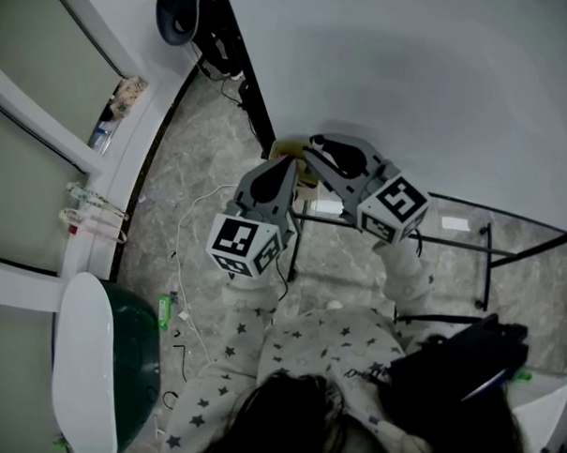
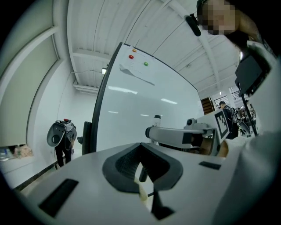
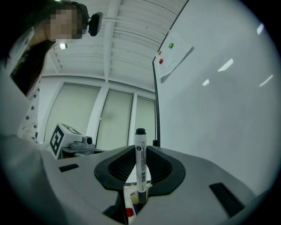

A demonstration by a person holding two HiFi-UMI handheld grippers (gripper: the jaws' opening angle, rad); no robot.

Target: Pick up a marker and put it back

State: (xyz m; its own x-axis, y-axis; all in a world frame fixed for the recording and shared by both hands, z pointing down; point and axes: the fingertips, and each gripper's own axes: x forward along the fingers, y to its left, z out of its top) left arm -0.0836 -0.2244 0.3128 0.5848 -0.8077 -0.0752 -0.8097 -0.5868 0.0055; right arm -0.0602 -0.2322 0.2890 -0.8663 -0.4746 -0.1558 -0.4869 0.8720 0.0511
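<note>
A white marker with a black cap (image 3: 140, 151) stands upright between the pads of my right gripper (image 3: 139, 170), which is shut on it. Just below, a small box holds a red-capped marker (image 3: 128, 212). In the head view both grippers point at the lower left corner of the whiteboard (image 1: 412, 76). There my right gripper (image 1: 317, 147) is over a pale yellowish box (image 1: 287, 151), with my left gripper (image 1: 291, 171) beside it. In the left gripper view my left gripper (image 2: 141, 170) shows a narrow gap with nothing in it. The marker's cap (image 2: 156, 117) sticks up from the right gripper beyond.
The whiteboard's black stand legs (image 1: 488, 263) spread over the marble floor. A green and white chair (image 1: 109, 363) is at the lower left and a black bag (image 1: 456, 365) at the lower right. Cables lie on the floor (image 1: 185, 235). Windows line the left wall.
</note>
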